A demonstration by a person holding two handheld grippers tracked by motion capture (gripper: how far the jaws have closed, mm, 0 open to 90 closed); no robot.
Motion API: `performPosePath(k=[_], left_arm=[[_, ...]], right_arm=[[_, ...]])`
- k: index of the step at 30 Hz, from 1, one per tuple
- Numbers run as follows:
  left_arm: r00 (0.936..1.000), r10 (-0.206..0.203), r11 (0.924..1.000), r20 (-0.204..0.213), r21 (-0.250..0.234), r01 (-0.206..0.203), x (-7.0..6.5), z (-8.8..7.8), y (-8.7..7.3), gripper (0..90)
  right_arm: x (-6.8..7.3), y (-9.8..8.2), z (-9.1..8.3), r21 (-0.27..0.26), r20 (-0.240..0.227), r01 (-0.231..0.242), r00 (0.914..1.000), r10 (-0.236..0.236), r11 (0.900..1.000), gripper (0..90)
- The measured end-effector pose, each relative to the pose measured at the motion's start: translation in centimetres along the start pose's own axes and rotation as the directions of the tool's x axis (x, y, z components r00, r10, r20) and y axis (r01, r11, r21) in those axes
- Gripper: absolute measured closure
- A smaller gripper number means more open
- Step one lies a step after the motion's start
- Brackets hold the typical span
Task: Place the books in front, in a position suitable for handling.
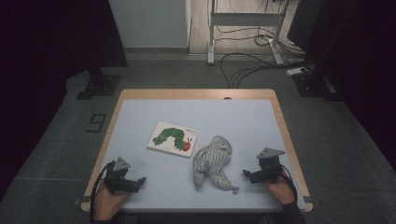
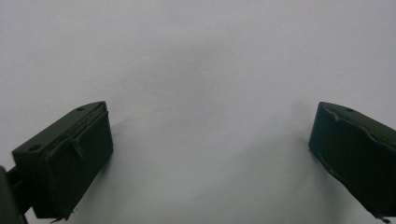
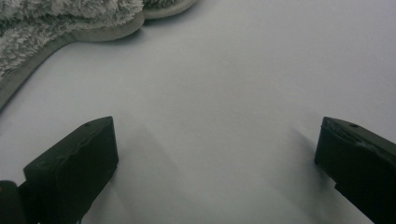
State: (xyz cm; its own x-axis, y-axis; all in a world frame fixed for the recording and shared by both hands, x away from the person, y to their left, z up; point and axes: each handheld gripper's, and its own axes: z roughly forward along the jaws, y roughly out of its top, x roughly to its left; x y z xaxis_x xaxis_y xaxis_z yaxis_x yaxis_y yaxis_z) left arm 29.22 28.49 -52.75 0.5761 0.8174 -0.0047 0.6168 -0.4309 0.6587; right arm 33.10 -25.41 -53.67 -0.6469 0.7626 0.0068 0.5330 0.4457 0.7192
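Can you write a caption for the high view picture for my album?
Two open grippers, left gripper and right gripper, wait beside a caterpillar picture book and crumpled grey towel.

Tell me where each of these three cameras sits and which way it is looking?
High view: above the person's side, looking forward and down on the table, picture book and grey cloth; forearms, left hand-held gripper and right hand-held gripper show.
Left gripper view: rides on that gripper, looking along its open jaws at bare tabletop.
Right gripper view: rides on that gripper, facing the cloth's edge past open jaws.
Shared: the high and right gripper views both show the cloth.
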Motion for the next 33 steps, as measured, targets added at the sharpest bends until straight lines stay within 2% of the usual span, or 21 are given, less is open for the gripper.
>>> performPosePath(k=[11, 18, 30, 33], left_arm=[[1.0000, 0.000, 1.0000, 0.001, 0.000, 0.000, 0.0, 0.0, 0.0, 0.0], [1.0000, -0.001, 1.0000, 0.001, 0.000, 0.001, 0.0, 0.0, 0.0, 0.0], [1.0000, 0.000, 1.0000, 0.001, 0.000, 0.000, 0.0, 0.0, 0.0, 0.0], [1.0000, 0.000, 1.0000, 0.000, 0.000, 0.000, 0.0, 0.0, 0.0, 0.0]], right_arm=[[-0.1, 0.1, -0.1, 0.002, -0.013, -0.005, 0.9999, 0.005, 1.000, 0.0], [0.1, 0.5, -0.8, -0.015, -0.041, 0.030, 0.9987, -0.031, 0.999, 0.0], [1.1, 3.2, -1.3, -0.050, -0.095, 0.058, 0.9935, -0.063, 0.997, 0.0], [1.9, 4.5, -1.2, -0.058, -0.121, 0.078, 0.9890, -0.085, 0.995, 0.0]])
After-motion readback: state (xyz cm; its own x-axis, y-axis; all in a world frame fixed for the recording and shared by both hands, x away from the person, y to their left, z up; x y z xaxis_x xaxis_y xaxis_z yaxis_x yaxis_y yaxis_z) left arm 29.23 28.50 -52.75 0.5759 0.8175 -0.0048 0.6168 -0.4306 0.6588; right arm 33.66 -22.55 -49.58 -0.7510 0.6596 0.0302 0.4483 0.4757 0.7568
